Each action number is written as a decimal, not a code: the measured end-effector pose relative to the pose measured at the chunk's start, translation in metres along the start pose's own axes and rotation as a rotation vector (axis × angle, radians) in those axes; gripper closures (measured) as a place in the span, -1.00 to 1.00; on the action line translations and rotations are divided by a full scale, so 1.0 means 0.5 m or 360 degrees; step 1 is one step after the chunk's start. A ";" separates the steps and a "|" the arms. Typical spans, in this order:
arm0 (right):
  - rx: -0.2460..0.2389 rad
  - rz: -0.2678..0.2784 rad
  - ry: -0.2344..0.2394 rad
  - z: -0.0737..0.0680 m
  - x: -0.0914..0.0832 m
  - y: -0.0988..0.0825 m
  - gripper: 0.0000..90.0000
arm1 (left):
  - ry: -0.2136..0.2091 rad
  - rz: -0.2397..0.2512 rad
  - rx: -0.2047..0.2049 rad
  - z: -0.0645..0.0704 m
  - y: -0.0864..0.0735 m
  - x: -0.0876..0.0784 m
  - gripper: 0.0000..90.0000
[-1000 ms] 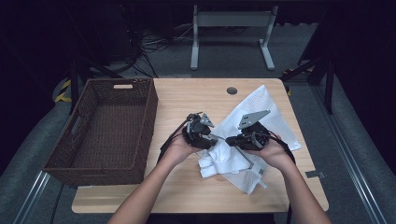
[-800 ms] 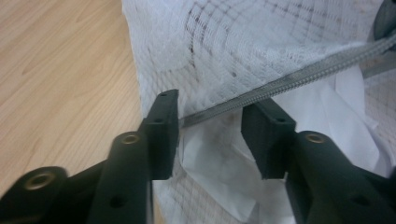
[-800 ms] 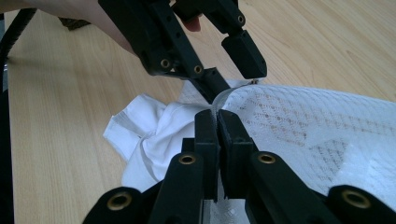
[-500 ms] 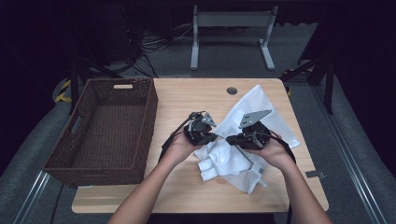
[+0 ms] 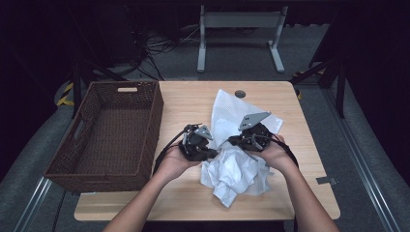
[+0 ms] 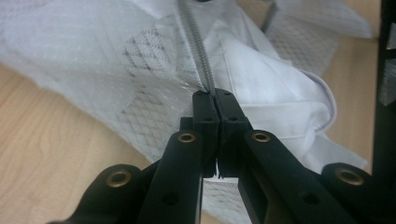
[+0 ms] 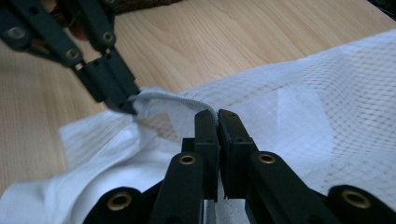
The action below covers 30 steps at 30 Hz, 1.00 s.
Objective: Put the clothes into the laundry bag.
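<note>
We've got both claws, left (image 5: 209,145) and right (image 5: 233,141), clamped on the zipper edge of the mesh bag (image 5: 232,121) mid-tabletop (image 5: 188,104), shirt (image 5: 232,174) half out, so next we probably pull the opening apart.

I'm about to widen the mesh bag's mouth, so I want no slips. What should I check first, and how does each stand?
1. Left gripper shut on the zipper edge: ok.
2. Right gripper shut on the same edge: ok.
3. White garment partly inside the mesh bag: ok.
4. Bag fully unzipped: cannot tell.
5. Wicker basket apart from the bag: ok.
</note>
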State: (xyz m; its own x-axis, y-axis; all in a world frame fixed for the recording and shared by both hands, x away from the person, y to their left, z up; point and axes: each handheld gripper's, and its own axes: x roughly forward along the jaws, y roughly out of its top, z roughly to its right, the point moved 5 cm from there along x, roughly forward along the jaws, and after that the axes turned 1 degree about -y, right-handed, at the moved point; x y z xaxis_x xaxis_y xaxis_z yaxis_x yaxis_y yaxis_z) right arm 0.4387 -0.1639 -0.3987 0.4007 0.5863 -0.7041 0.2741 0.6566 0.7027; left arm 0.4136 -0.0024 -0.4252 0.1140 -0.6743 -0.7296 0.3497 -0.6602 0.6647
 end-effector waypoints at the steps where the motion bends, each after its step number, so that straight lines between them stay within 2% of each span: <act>1: -0.0015 0.0002 -0.0001 -0.002 0.004 0.005 0.92 | -0.0007 0.0011 -0.0001 0.004 -0.003 -0.002 0.97; 3: -0.0026 -0.0004 0.0008 -0.009 0.013 0.012 0.90 | 0.0000 0.0019 -0.0007 0.008 -0.011 -0.005 0.97; 6: -0.0042 -0.0020 -0.0001 -0.019 0.015 0.006 0.75 | 0.0014 0.0031 -0.0048 0.002 -0.024 -0.006 0.97; 9: 0.0004 -0.0011 0.0001 -0.019 -0.003 -0.018 0.55 | 0.0015 0.0038 -0.0082 -0.003 -0.032 -0.005 0.97; 13: 0.0069 -0.0027 -0.0028 -0.012 -0.036 -0.062 0.40 | 0.0010 0.0059 -0.0083 -0.001 -0.029 -0.004 0.98; 17: 0.0086 -0.0056 -0.0091 -0.011 -0.067 -0.103 0.40 | 0.0006 0.0039 -0.0074 0.003 -0.027 0.001 0.98; 19: 0.0096 -0.0091 -0.0161 -0.005 -0.085 -0.135 0.43 | 0.0010 0.0035 -0.0078 0.003 -0.028 0.002 0.98; 21: 0.0138 -0.0124 -0.0203 0.001 -0.099 -0.166 0.44 | 0.0013 0.0045 -0.0081 0.003 -0.029 -0.002 0.98; 24: 0.0189 -0.0151 -0.0213 0.000 -0.110 -0.206 0.43 | 0.0008 0.0059 -0.0090 0.002 -0.030 -0.009 0.98; 28: 0.0185 -0.0143 -0.0224 -0.007 -0.113 -0.215 0.38 | 0.0010 0.0069 -0.0095 0.000 -0.030 -0.012 0.98; 30: 0.0156 -0.0166 -0.0272 -0.007 -0.110 -0.219 0.27 | 0.0006 0.0073 -0.0096 0.001 -0.030 -0.012 0.98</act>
State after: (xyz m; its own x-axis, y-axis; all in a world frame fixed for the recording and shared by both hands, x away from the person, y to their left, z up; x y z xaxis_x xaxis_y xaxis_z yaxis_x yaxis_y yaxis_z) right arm 0.3836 -0.2664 -0.4374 0.5060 0.4231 -0.7516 0.4021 0.6552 0.6395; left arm 0.4073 0.0113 -0.4307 0.1345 -0.7023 -0.6991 0.3996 -0.6072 0.6868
